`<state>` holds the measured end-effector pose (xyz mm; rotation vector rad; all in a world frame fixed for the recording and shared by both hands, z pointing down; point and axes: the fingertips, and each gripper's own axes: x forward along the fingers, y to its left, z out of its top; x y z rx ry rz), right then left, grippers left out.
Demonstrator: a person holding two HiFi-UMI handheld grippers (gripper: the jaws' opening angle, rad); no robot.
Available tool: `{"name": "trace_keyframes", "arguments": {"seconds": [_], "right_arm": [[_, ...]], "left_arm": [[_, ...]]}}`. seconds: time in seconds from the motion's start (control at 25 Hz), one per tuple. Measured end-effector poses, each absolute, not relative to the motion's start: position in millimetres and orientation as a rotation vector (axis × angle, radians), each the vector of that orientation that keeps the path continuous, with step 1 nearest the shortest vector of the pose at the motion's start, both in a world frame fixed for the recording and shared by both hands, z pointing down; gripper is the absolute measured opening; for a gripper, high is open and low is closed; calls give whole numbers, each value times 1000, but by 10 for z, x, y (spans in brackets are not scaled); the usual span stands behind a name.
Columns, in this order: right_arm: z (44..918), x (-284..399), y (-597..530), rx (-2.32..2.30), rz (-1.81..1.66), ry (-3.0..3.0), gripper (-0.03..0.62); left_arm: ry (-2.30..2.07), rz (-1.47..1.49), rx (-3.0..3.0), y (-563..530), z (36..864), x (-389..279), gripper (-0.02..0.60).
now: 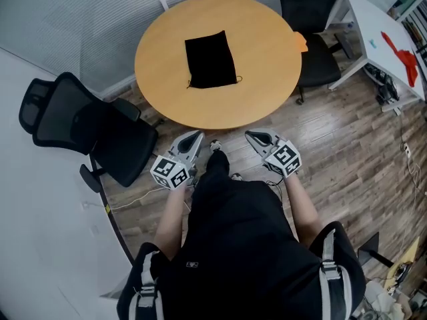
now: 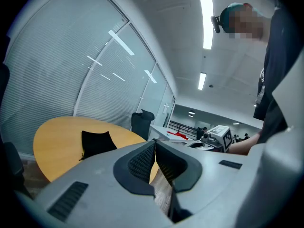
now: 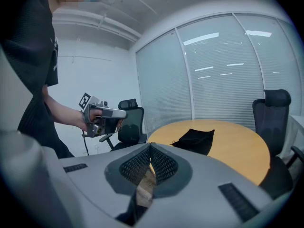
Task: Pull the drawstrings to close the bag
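On the round, smooth tan wooden bench (image 1: 267, 59) lies the flat, matte black fabric drawstring bag (image 1: 210, 60), near the middle. Its mouth faces the near edge, with thin cords (image 1: 239, 80) curling out at both corners, probably laid so for an easy reach. Short of the bench, over the wood-plank floor (image 1: 347, 145), the grey plastic left gripper (image 1: 197, 135) and right gripper (image 1: 249, 135) point toward it, well apart from it. Both have their jaws closed together on nothing, ribbed black pads (image 3: 133, 166) meeting; pulling has not begun.
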<state>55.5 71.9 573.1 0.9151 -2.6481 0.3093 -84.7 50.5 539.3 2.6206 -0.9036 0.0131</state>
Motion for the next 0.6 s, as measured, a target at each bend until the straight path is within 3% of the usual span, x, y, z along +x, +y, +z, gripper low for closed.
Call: {"name": "trace_keyframes", "arguments": {"seconds": [0.52,0.6], "right_arm": [[5954,565,50,947,360,-2579,62],[5992,567,-85,952,361,-2559,105]], "left_arm": [[-894,111,2596,-171,5759,-938,18],[-887,135,2594,-307,5825,-970,18]]}}
